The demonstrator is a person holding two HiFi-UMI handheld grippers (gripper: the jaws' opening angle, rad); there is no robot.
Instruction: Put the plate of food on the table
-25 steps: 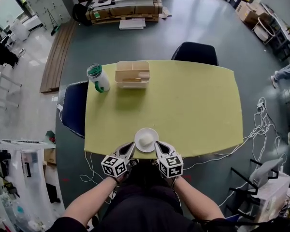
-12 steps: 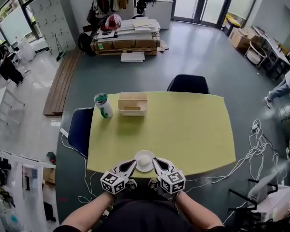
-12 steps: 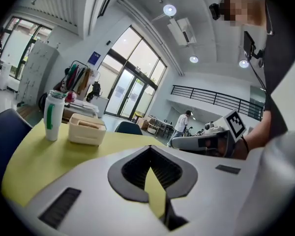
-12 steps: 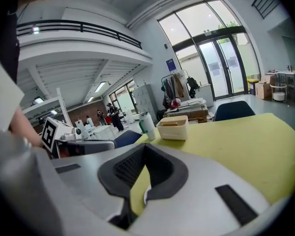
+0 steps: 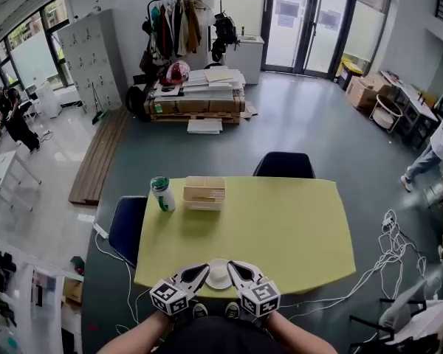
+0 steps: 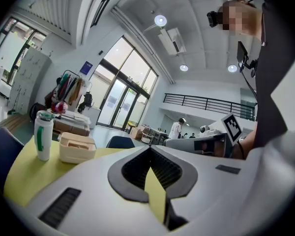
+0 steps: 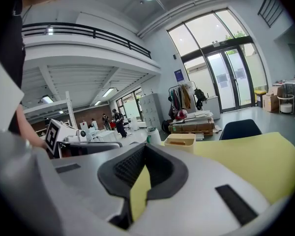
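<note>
Now plate (image 5: 218, 273) upright, table (image 5: 280, 220) edge; left gripper (image 5: 203, 270), right gripper (image 5: 232, 267) clamping.

The plate (image 5: 218, 262) lies at the table's (image 5: 280, 227) near edge, its sides covered by the tips of the left gripper (image 5: 201, 273) and right gripper (image 5: 233, 269); the pale food (image 5: 219, 273) on it is too small to name; in both gripper views the broad white jaws fill the foreground and the plate does not show, so whether its rim is pinched cannot be told; the left forearm (image 5: 136, 336) and right forearm (image 5: 295, 339) are cut by the bottom edge; the far chair (image 5: 283, 164) and left chair (image 5: 127, 227) sit partly under the tabletop; the beige box's (image 5: 204, 192) contents are unclear; a person (image 5: 437, 146) is cropped at the right edge.
</note>
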